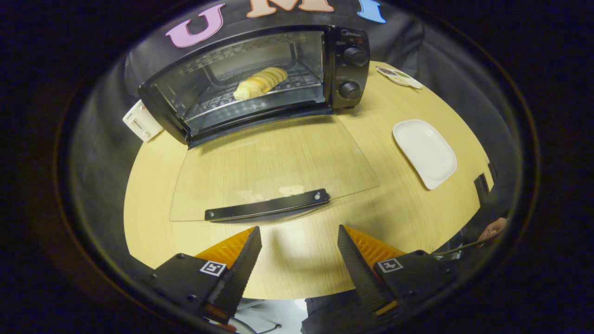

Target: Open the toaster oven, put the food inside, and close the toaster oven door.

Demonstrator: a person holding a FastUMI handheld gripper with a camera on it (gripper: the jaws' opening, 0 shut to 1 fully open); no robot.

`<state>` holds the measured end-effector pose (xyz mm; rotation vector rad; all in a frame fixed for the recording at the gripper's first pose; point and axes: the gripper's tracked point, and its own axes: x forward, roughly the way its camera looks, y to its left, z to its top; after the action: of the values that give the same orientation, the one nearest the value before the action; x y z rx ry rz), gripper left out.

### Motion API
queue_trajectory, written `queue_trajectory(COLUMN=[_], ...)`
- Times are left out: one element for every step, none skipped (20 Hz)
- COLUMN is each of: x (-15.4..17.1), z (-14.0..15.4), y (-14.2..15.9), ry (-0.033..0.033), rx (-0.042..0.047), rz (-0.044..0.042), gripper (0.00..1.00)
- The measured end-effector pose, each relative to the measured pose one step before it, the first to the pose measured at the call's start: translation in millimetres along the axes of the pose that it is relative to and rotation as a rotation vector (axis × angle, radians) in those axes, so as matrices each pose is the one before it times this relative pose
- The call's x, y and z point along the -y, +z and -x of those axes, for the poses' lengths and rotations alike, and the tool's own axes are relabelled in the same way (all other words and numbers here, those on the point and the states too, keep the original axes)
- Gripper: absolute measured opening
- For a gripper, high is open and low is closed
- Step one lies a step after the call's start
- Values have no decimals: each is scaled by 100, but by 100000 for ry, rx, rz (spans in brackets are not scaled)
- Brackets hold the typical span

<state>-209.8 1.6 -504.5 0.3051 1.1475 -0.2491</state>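
1. While the toaster oven point(260, 79) stands well beyond the claw point(299, 246) at the far side of the wooden table point(148, 195), its glass door point(274, 162) is swung fully down and lies flat over the tabletop, reaching back toward the fingers.
2. Inside the oven, a pale golden bread roll point(261, 82) lies on the wire rack point(278, 86), roughly in the middle of the chamber and far ahead of the fingertips.
3. Along the near edge of the door runs a black handle point(268, 204), just ahead of the claw and slightly toward its left finger; it touches neither finger.
4. The claw is released: its 2 fingers point(241, 269) are spread wide with bare table between them, and they grip nothing.
5. On the oven's right face sit 2 black knobs point(355, 55), one above the other.
6. Ahead and to the right of the claw, a white rectangular plate point(424, 153) rests on the table with nothing on it, apart from the door's edge.
7. Farther beyond the plate, near the table's far edge, lies a small flat card point(399, 76); its markings are too small to make out.
8. Beyond the left finger, beside the oven's left corner, a white boxy object point(139, 121) sits at the table's edge.
9. Off to the right of the right finger, past the table's rim, part of a person's hand point(493, 229) shows.
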Motion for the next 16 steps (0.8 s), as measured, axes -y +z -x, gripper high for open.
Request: queue_trajectory(x=[25,-76,-10,-18,-165,-194,1,-64,-44,-34,-51,86,-8,31,-40,76], z=[-299,-335,-720,-258,-266,-365,20,-142,-18,-106,46,104,203,98,212,367], y=[51,-114,181,-154,-69,-151,163,151,115,-38,114,94,164,117,156,186], ry=[-762,-261,-85,-310,77,80,-676,-233,-202,-144,-134,-356,-545,-571,-355,-156], rx=[-889,-733,-338,-1180,-938,-836,270,-170,352,170,362,759,845,1083,1018,1341], rz=[1354,1067,863,1331,1085,646,1338,1629,693,362,526,886,1228,1071,724,293], gripper=[100,100,100,100,100,100,100,100,100,100,100,100,100,100,100,100])
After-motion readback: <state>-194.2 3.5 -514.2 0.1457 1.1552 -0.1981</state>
